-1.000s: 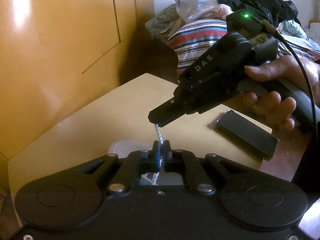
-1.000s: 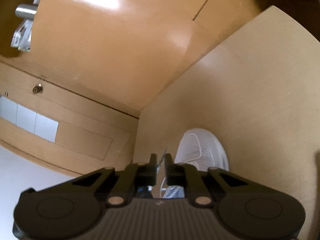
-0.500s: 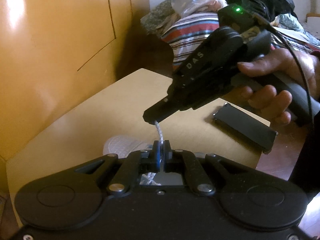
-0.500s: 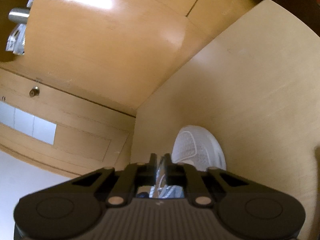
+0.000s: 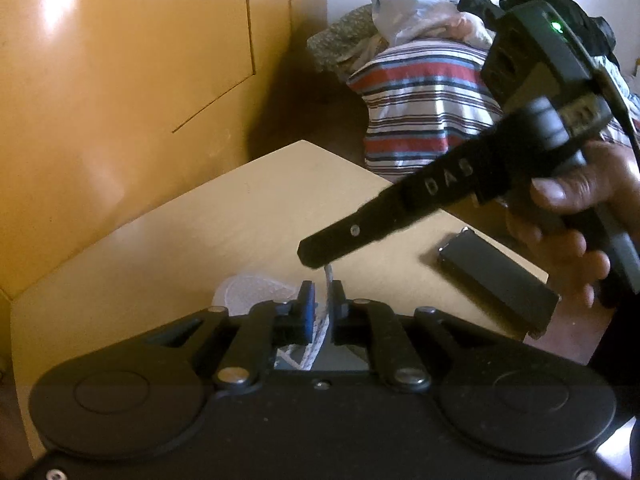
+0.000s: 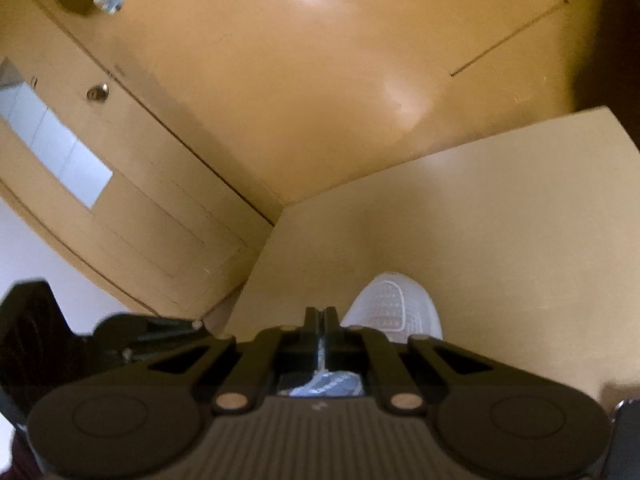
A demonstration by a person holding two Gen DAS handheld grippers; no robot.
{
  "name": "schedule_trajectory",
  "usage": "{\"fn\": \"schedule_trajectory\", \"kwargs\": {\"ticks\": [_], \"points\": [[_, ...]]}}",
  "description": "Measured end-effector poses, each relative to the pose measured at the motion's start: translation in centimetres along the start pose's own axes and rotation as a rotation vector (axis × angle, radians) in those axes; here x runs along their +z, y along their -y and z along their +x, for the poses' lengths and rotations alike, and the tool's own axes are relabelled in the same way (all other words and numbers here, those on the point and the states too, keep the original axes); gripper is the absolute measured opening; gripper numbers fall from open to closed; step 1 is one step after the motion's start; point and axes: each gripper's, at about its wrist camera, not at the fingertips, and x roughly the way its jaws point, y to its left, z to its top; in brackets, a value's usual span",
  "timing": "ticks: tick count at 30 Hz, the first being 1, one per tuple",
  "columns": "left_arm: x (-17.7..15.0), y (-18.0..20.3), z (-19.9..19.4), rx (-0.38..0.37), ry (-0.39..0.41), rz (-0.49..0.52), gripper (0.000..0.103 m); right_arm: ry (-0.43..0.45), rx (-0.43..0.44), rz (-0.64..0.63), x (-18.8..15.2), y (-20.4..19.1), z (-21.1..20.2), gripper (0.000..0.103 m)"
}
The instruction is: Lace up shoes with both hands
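left gripper (image 5: pixel 322 300): matte black, twin round hubs, silver screws, blue pad | right gripper (image 5: pixel 316 254): black, "DAS" lettering, green light, black cable trailing | its housing: ribbed grey, seen from its own camera

"DAS" on right gripper (image 5: pixel 316 258)

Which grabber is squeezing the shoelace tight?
The right gripper: its jaws are shut on the white shoelace. The left gripper also has the lace between its fingers, but a gap shows beside it.
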Motion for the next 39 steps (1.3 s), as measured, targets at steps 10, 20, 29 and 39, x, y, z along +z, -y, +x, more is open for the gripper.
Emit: {"fn": "schedule_trajectory", "kwargs": {"ticks": [10, 20, 29, 39], "points": [[0.1, 0.2, 0.4, -0.002, 0.0, -0.014, 0.003, -0.01, 0.022, -0.044, -0.5, -0.7, -0.4, 0.003], [2.2, -3.3, -3.6, 0.302, 0.225, -0.089, 0.0, 0.021, 0.017, -0.093, 0.3, -1.5, -2.8, 0.024], [2.2, -3.2, -4.3, 0.252, 0.378, -0.202, 0.0, -0.142, -0.157, -0.487, -4.3, -4.7, -2.2, 0.049], [-2.1, 1.2, 0.7, 0.061, 0.033, -0.079, 0.0, -0.202, -0.151, -0.508, -5.4, -4.2, -1.3, 0.017]]}}
